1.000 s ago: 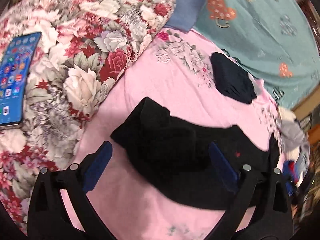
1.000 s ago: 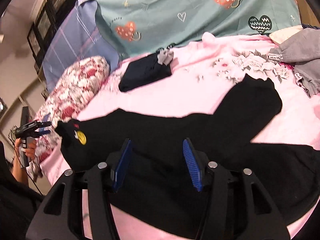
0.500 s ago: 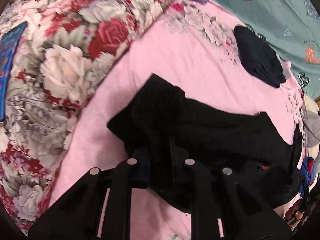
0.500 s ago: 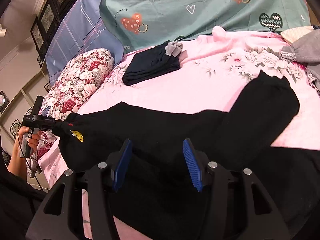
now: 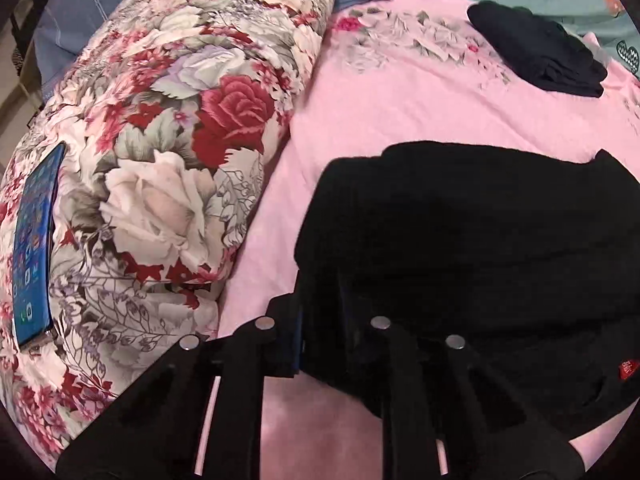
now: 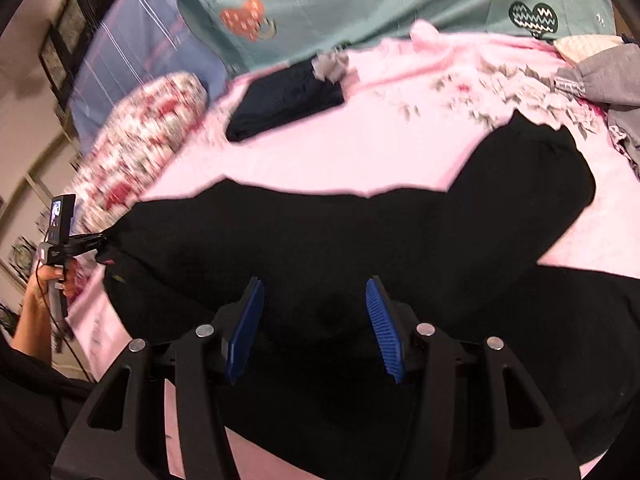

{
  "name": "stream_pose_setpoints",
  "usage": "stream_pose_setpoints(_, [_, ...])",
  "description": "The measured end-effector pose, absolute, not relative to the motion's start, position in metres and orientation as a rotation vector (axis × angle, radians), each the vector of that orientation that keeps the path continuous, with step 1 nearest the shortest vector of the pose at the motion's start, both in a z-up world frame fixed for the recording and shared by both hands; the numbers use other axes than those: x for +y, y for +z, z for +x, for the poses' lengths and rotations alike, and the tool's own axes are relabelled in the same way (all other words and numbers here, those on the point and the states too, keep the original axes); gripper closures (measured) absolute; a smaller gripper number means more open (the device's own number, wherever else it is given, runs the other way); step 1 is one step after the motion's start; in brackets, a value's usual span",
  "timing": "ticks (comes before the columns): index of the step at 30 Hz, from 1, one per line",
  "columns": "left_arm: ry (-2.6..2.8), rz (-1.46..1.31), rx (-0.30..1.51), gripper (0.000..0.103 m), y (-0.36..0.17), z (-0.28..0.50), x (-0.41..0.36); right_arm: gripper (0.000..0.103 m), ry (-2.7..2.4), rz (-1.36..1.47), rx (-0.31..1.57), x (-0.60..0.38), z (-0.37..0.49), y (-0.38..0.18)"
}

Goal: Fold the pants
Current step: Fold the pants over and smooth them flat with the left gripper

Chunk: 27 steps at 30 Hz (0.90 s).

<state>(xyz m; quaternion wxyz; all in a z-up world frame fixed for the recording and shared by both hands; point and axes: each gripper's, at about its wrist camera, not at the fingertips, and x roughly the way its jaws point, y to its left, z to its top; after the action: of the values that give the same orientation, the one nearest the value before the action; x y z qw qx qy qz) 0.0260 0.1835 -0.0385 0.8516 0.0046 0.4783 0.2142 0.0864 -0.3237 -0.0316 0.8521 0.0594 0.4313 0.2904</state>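
Observation:
Black pants (image 6: 360, 240) lie spread across the pink bed sheet (image 6: 360, 152); they also fill the lower right of the left wrist view (image 5: 480, 248). My left gripper (image 5: 320, 332) is shut on the pants' edge, fabric bunched between its fingers. It shows far left in the right wrist view (image 6: 86, 240), gripping the pants' left end. My right gripper (image 6: 316, 320) is open, its blue pads (image 6: 244, 328) hovering just over the middle of the pants.
A floral quilt roll (image 5: 180, 140) with a phone (image 5: 34, 248) on it lies left. A folded dark garment (image 5: 540, 56) sits at the back near a teal blanket (image 6: 360, 8). Grey clothes (image 6: 608, 80) lie at the right.
My left gripper went from open above the pants to shut on their edge and has pulled it up and left. My right gripper stayed open over the pants.

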Motion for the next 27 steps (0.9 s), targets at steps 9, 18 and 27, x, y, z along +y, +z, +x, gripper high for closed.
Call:
stream_pose_setpoints(9, [0.360,-0.034,0.867,0.029,0.017,0.005,0.166,0.040,0.449,0.151,0.881,-0.334,0.107,-0.015])
stream_pose_setpoints(18, [0.207,-0.032,0.996,0.023,-0.029,0.036,0.112,0.039,0.146,0.069,0.975,-0.334,0.213,-0.018])
stream_pose_setpoints(27, [0.183,-0.041,1.058,0.021,-0.040,0.028,0.120,0.051,-0.054,0.115,1.121,-0.346,0.293,-0.061])
